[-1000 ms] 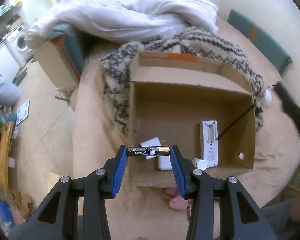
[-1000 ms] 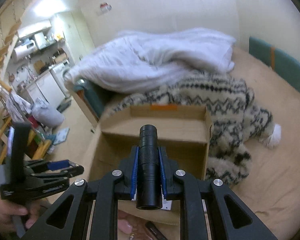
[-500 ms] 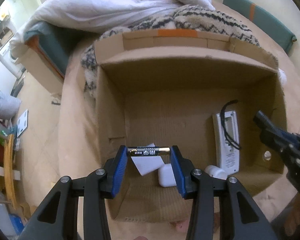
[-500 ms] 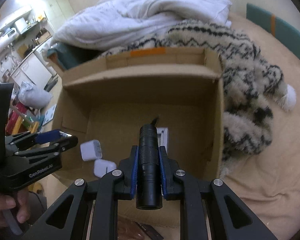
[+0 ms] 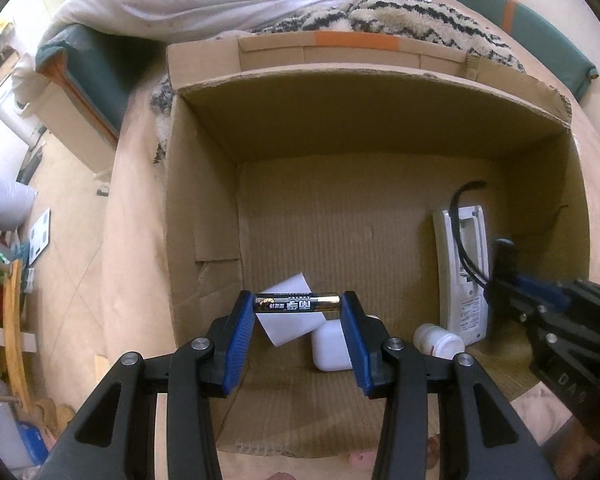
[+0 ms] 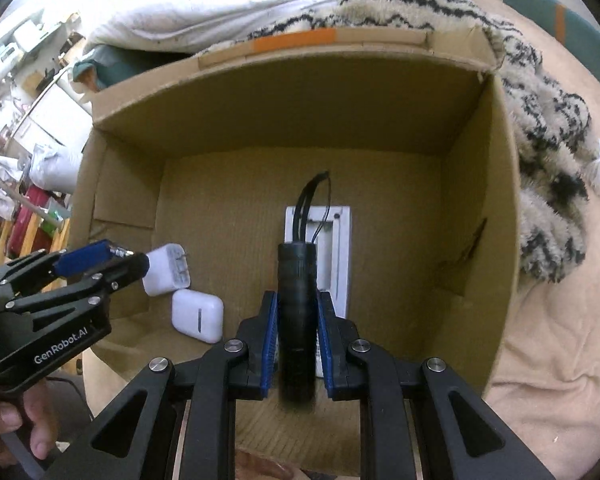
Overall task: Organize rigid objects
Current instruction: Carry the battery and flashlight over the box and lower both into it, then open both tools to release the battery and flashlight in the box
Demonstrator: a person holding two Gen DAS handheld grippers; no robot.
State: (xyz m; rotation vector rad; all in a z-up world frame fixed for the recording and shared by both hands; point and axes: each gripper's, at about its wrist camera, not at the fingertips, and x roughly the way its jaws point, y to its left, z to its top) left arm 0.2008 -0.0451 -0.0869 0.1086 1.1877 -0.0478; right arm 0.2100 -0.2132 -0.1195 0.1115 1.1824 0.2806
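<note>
Left tool (image 5: 298, 308) is clenched on a battery (image 5: 296, 303), pinched end to end and lying crosswise between the blue pads, hanging over the near-left part of the cardboard box (image 5: 204, 184). Right tool (image 6: 297, 320) grips a black flashlight (image 6: 297, 312) lengthwise, its lanyard dangling off the far end, over the mid-right of the box floor.

In the box: white charger plug (image 6: 167, 269) and white earbud case (image 6: 197, 315) touching each other near the left tool; a small white bottle (image 5: 438, 339) on its side, just beside a white remote (image 5: 462, 276) that lies flat under the flashlight. The box sits on a bed next to a patterned fuzzy blanket (image 6: 540, 184).

Step in hand, as I read it: drop-off, both items above the box interior, neither released.

Next: lower each tool toward bare cardboard, then open. The battery will likely roll, so set it down low, clear of the plug. Best to land the flashlight beside the remote, not on top. The tools are near each other, so stagger the releases.
</note>
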